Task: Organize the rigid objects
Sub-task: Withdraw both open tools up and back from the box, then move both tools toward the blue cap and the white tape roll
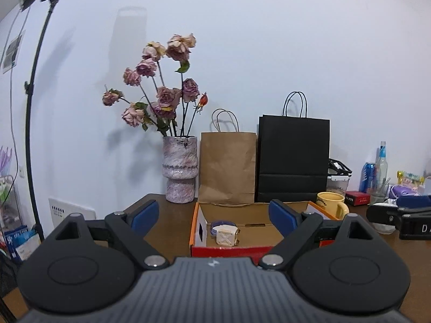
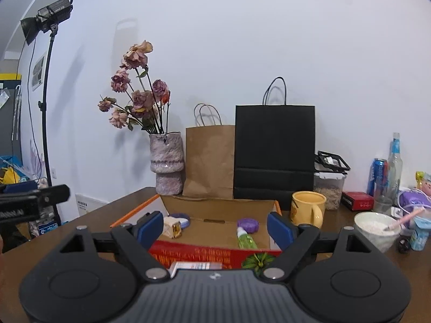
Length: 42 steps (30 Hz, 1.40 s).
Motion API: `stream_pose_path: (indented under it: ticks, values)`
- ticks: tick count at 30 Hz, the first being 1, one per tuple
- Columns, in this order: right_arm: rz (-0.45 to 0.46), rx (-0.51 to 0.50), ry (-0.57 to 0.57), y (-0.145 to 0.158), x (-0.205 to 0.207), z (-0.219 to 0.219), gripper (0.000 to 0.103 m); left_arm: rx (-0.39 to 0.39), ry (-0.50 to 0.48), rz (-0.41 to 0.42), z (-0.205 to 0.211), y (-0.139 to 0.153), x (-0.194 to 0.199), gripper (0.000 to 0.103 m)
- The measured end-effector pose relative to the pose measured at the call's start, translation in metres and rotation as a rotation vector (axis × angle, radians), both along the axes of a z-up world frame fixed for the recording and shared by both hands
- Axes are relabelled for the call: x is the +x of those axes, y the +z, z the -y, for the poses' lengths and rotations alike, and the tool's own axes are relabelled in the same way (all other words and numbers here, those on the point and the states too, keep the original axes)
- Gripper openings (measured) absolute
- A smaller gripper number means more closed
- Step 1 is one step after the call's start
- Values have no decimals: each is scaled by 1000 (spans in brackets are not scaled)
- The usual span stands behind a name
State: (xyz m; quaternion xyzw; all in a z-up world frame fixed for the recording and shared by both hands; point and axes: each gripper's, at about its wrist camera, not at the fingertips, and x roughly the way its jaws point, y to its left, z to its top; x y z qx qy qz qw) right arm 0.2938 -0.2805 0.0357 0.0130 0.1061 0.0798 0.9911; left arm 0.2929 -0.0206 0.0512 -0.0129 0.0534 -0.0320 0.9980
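An open cardboard box with red and orange walls (image 1: 231, 250) sits on the brown table in front of both grippers. In the left wrist view a cream cube with gold trim (image 1: 227, 236) lies inside it, with a purple ring (image 1: 215, 225) behind. My left gripper (image 1: 212, 214) hovers before the box, open and empty. In the right wrist view the box (image 2: 204, 253) also holds a purple round piece (image 2: 247, 225) and a green bottle (image 2: 245, 239), besides the cream cube (image 2: 172, 228). My right gripper (image 2: 215, 227) is open with nothing between its fingers.
Behind the box stand a vase of dried roses (image 2: 167, 167), a brown paper bag (image 2: 208, 161) and a black paper bag (image 2: 274, 150). To the right are a yellow mug (image 2: 307, 207), a white bowl of powder (image 2: 377, 228), a can, a bottle and a small red box (image 2: 358, 200). A light stand (image 2: 45, 107) rises at left.
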Motion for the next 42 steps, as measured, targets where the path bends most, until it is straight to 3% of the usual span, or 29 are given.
stream_pose_path:
  ticks: [17, 23, 31, 42]
  values:
    - [27, -13, -12, -33, -91, -4, 85, 43, 5, 55, -5, -31, -93, 91]
    - [3, 15, -18, -46, -115, -5, 85, 27, -13, 5, -10, -46, -110, 91]
    - [-39, -23, -3, -61, -129, -13, 85, 66, -44, -60, -6, -68, -113, 91]
    - [-96, 3, -9, -74, -103, -7, 85, 86, -67, -160, 5, -82, -84, 86]
